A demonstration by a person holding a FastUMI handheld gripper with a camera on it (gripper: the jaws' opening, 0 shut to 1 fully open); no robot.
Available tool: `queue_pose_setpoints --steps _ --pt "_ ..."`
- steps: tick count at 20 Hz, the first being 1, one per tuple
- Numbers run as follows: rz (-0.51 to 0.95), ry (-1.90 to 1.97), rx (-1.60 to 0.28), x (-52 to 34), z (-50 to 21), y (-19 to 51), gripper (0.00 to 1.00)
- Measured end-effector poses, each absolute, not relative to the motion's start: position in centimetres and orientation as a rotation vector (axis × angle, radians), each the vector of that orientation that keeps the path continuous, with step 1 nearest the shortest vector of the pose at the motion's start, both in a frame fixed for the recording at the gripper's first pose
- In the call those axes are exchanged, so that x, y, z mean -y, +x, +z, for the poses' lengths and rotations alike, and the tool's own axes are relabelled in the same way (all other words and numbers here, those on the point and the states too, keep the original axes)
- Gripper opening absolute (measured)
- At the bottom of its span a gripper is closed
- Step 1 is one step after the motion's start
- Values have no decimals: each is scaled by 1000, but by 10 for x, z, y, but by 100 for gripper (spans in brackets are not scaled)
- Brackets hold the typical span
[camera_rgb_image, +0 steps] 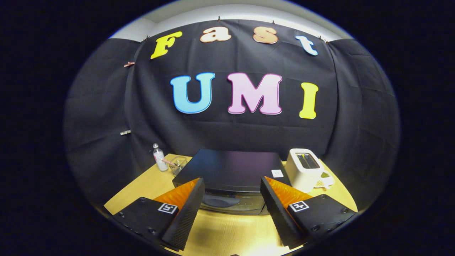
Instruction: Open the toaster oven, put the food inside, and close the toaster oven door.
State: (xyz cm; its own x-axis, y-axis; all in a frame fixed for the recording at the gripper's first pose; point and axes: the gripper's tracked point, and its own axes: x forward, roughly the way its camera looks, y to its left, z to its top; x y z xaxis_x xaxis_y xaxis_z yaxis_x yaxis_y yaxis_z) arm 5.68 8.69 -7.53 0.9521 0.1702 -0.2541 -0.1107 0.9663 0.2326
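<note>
A light wooden tabletop (227,231) fills the lower part of the gripper view, backed by the black cloth wall of the booth. On it, just ahead of the fingers, sits a black box-shaped toaster oven (229,170) with a flat matte top; its glass-fronted door (233,202) faces the camera and appears shut, though little of the front shows past the top edge. A small white sticker (277,173) lies on the oven's top near its right corner. The gripper (233,192) hovers above the table with its two fingers spread wide apart, holding nothing, the oven's front framed between the fingertips. Just right of the oven stands a white two-slot pop-up toaster (304,169), and beside its base rests a small white dish (325,182) with something greenish and pale on it, too small to identify. Left of the oven, near the wall, are a small clear container (178,164) and a clear bottle with a white cap (159,157).
</note>
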Motion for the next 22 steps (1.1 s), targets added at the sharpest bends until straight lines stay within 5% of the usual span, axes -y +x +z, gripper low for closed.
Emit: queue_pose_setpoints --steps 9,22 --pt "55 272 -132 -8 7 29 97" --pt "-18 222 -88 33 20 21 97"
